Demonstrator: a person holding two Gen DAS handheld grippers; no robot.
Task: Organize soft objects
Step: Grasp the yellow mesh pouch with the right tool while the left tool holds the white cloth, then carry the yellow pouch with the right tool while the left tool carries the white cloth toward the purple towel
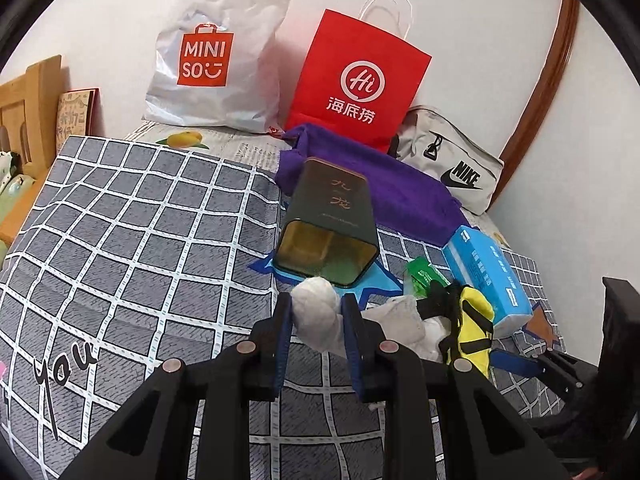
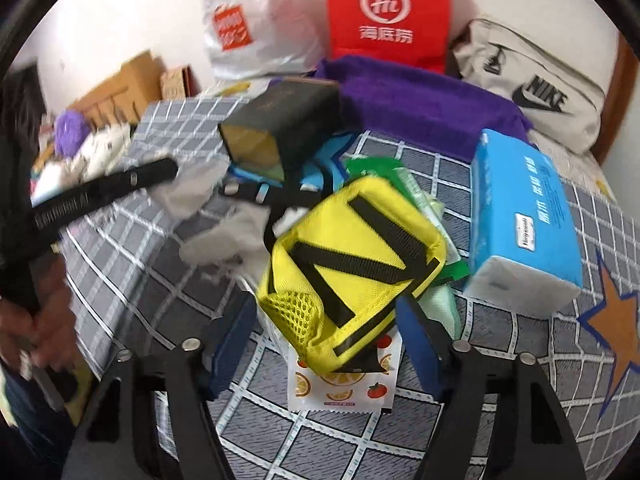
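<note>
My left gripper (image 1: 318,320) is shut on a white rolled sock (image 1: 314,308), held just in front of the open mouth of a dark green tin (image 1: 328,216) that lies on its side. A yellow pouch (image 2: 352,264) with black straps sits between the blue pads of my right gripper (image 2: 326,320). The right pad is at the pouch's edge, and a thin gap shows at the left pad. White cloths (image 1: 400,316) lie crumpled beside the pouch (image 1: 472,320). A purple towel (image 1: 380,184) lies behind the tin.
On the grey checked bed sheet (image 1: 140,220) are a blue tissue pack (image 2: 520,216), a green packet (image 1: 420,276) and a fruit-print sachet (image 2: 344,384). A Miniso bag (image 1: 216,60), red paper bag (image 1: 356,80) and Nike bag (image 1: 452,164) lean on the wall. A hand (image 2: 36,328) is at the left.
</note>
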